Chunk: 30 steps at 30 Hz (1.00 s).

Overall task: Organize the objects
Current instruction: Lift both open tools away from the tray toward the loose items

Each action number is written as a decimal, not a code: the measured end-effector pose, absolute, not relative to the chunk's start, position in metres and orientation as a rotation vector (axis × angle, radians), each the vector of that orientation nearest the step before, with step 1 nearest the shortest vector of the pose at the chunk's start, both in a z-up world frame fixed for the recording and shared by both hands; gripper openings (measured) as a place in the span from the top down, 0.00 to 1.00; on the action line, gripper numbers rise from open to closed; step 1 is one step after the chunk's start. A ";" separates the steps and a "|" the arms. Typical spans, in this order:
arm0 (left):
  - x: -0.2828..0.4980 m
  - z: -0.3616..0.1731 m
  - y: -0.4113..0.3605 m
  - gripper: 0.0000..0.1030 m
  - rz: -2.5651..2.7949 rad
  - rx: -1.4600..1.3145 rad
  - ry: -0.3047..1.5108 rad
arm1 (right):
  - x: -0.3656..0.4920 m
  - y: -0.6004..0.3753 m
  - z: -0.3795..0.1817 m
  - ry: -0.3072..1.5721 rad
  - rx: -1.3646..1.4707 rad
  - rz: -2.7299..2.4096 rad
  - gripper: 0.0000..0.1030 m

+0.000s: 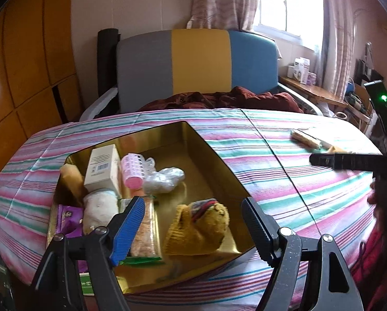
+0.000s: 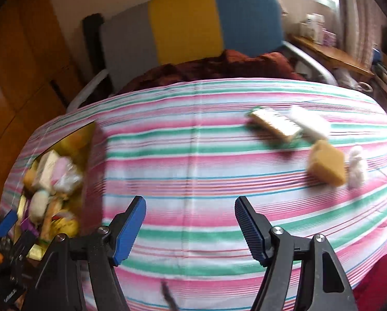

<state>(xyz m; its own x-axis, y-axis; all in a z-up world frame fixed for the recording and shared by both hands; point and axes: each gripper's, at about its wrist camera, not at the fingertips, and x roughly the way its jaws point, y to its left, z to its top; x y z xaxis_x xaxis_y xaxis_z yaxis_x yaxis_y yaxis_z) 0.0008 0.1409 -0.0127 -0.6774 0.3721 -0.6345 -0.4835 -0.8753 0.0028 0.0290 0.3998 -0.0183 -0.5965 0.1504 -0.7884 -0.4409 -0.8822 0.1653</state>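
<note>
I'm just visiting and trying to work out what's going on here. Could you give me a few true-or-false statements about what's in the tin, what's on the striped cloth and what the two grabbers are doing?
1. The gold tin already holds several things, among them a pink hair roller. True.
2. The mustard knitted item lies out on the striped cloth. False: it is inside the tin.
3. The left gripper is clamped on the cream box. False: its jaws stand open with nothing gripped.
4. A yellow sponge lies on the cloth, outside the tin. True.
5. The right gripper is open and empty. True.
</note>
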 end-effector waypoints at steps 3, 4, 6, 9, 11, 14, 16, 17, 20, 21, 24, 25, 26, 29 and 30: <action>0.002 -0.012 0.147 0.25 2.486 -0.890 0.246 | 0.038 0.430 -0.012 0.518 -1.146 2.433 0.30; 0.003 -0.012 0.149 0.25 2.480 -0.888 0.250 | 0.040 0.438 -0.011 0.525 -1.137 2.416 0.30; 0.004 -0.013 0.153 0.25 2.469 -0.886 0.260 | 0.044 0.457 -0.009 0.533 -1.118 2.379 0.30; 0.006 -0.013 0.160 0.25 2.452 -0.881 0.279 | 0.052 0.488 -0.007 0.558 -1.077 2.317 0.30; 0.007 -0.012 0.165 0.25 2.439 -0.876 0.288 | 0.057 0.508 -0.006 0.595 -1.038 2.278 0.30; 0.009 -0.011 0.171 0.24 2.416 -0.869 0.297 | 0.072 0.544 -0.009 0.698 -0.958 2.195 0.28; 0.011 -0.011 0.178 0.24 2.397 -0.863 0.312 | 0.085 0.567 -0.014 0.784 -0.899 2.133 0.22; 0.012 -0.012 0.181 0.24 2.389 -0.862 0.319 | 0.091 0.576 -0.017 0.828 -0.871 2.101 0.22; 0.014 -0.013 0.191 0.24 2.361 -0.863 0.339 | 0.115 0.601 -0.032 1.055 -0.782 2.001 0.22; 0.015 -0.014 0.194 0.24 2.353 -0.865 0.344 | 0.124 0.607 -0.037 1.126 -0.750 1.972 0.21; 0.017 -0.015 0.206 0.24 2.327 -0.868 0.356 | 0.141 0.617 -0.046 1.274 -0.660 1.913 0.20; 0.018 -0.016 0.210 0.24 2.317 -0.867 0.361 | 0.143 0.619 -0.048 1.303 -0.648 1.910 0.20; 0.020 -0.016 0.215 0.24 2.306 -0.866 0.369 | 0.145 0.619 -0.049 1.327 -0.638 1.910 0.20; 0.023 -0.017 0.227 0.24 2.275 -0.861 0.388 | 0.150 0.620 -0.050 1.371 -0.589 1.919 0.20; 0.024 -0.017 0.232 0.23 2.265 -0.860 0.395 | 0.154 0.620 -0.050 1.394 -0.555 1.925 0.20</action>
